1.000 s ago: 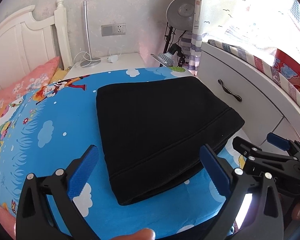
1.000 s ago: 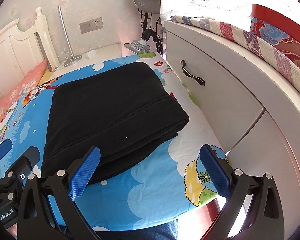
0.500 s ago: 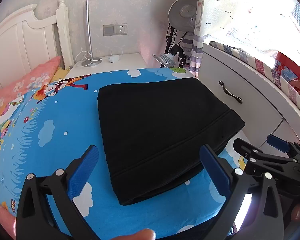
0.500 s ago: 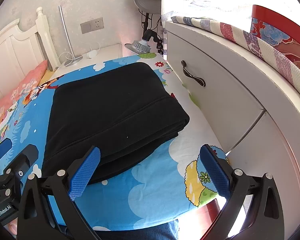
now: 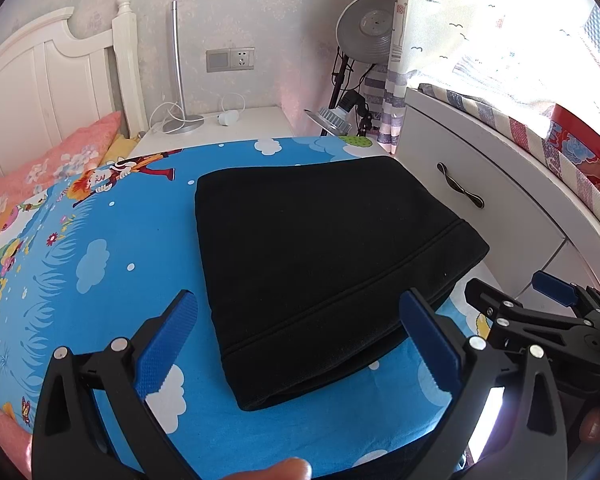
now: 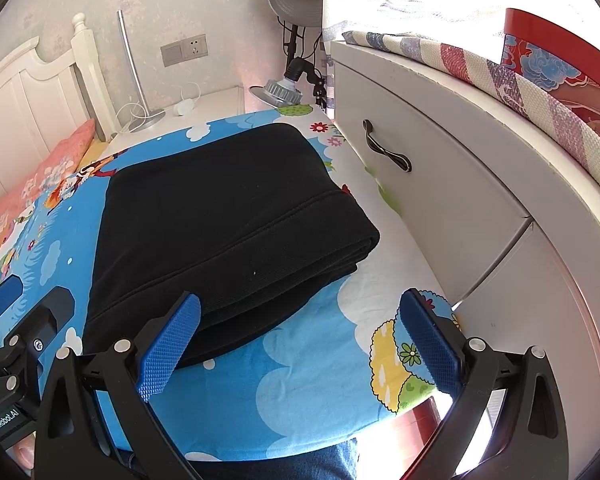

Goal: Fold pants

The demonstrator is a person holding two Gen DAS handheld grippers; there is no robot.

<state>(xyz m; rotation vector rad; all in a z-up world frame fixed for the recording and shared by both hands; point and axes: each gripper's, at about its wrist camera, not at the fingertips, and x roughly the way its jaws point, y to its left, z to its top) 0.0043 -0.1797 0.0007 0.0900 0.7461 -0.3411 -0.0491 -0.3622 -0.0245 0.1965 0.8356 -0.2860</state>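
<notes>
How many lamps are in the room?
3 in view: a slim silver stick lamp on the white nightstand, a round-headed lamp by the curtain, and a small spotlight clamped below it. More may be hidden.

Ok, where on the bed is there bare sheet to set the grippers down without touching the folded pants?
Widest bare patch: the sheet between the folded pants and the pink pillow. A second patch lies along the near edge in front of the right gripper. It is tight between the pants and the white drawer unit.
</notes>
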